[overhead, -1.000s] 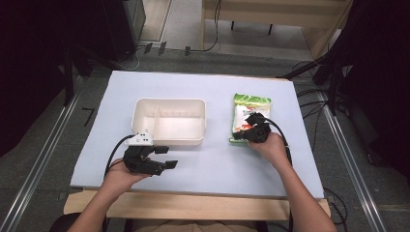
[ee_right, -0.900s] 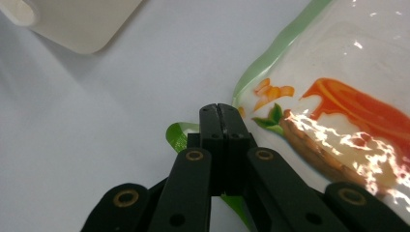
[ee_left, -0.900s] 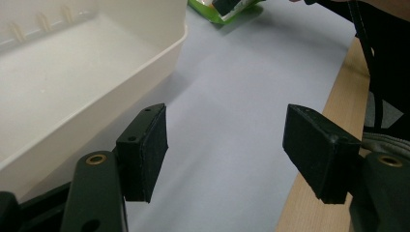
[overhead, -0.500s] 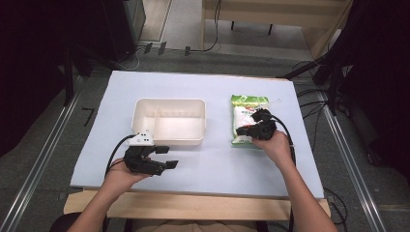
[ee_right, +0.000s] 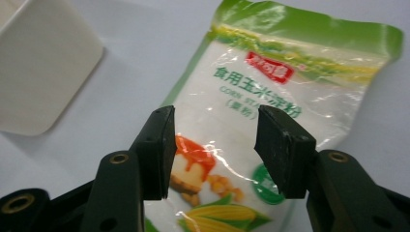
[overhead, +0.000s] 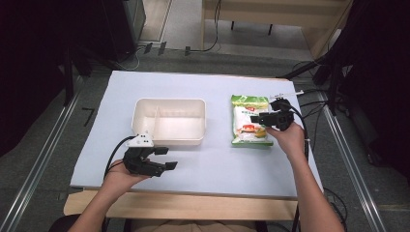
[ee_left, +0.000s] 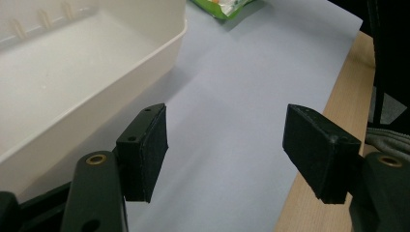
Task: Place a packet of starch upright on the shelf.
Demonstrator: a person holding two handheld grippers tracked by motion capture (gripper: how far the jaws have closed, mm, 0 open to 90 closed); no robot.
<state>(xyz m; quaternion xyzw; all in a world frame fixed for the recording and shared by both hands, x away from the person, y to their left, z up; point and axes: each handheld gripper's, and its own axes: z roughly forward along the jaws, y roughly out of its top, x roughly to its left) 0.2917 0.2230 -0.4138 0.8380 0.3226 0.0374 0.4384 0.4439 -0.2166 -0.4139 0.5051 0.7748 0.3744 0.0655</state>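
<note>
A green and white bag of corn starch (overhead: 249,126) lies flat on the pale blue table cover, right of the tray. My right gripper (overhead: 256,118) hovers over the bag's right half, pointing left. Its jaws have just been opening and stand apart with nothing pinched; in the right gripper view (ee_right: 215,121) the bag (ee_right: 270,96) shows through the gap below them. A white plastic tray (overhead: 169,100) with a divider sits mid-table. My left gripper (overhead: 167,159) rests near the front edge, in front of the tray's left corner, jaws wide apart and empty (ee_left: 227,116).
The tray's rim (ee_left: 179,36) runs just left of the left jaw, and a corner of the bag (ee_left: 222,6) shows far ahead. The wooden table edge (ee_left: 314,159) lies right of that gripper. The tray's corner (ee_right: 43,63) stands left of the bag. Cables trail off the table's right side.
The right gripper has lifted and drawn back to the right off the bag, and its jaws have parted. The bag stays lying flat. The left hand has not moved.
</note>
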